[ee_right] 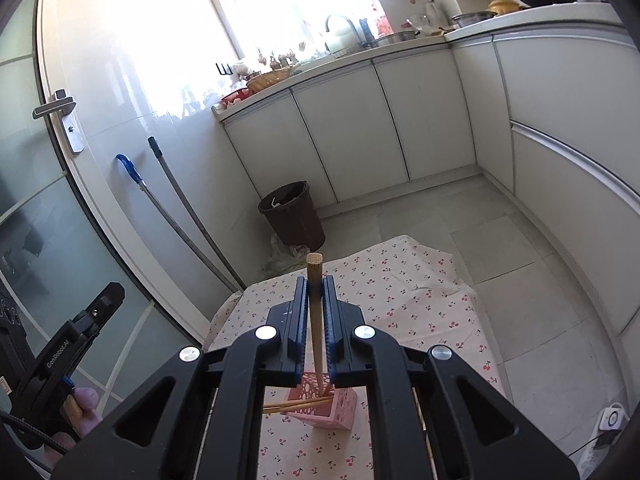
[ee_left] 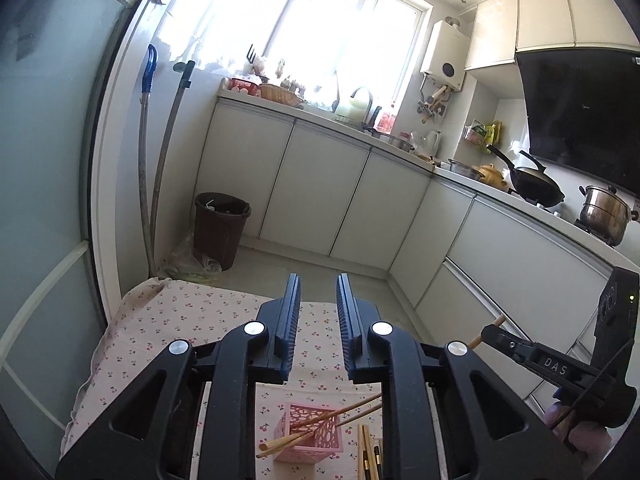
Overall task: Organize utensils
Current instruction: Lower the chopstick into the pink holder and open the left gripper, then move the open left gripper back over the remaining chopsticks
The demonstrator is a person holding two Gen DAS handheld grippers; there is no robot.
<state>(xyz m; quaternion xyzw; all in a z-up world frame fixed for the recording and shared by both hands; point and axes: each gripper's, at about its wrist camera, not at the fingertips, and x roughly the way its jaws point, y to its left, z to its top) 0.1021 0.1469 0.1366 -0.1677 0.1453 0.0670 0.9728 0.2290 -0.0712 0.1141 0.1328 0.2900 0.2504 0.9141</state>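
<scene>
Now the right gripper (ee_right: 316,292) pinches 1 chopstick (ee_right: 315,312) upright, its lower tip at or just inside the mouth of the pink holder (ee_right: 340,408) on the cherry-print cloth (ee_right: 420,300). Keeping it vertical and lowering it straight before letting go should stop it tipping out. Several chopsticks already lean in the holder; a few more chopsticks (ee_left: 368,452) lie beside it. The left gripper (ee_left: 318,300) hangs above, jaws parted and empty.

Wooden chopstick (ee_right: 315,312) upright above pink holder (ee_right: 340,410), chopsticks (ee_left: 320,424) leaning inside
</scene>
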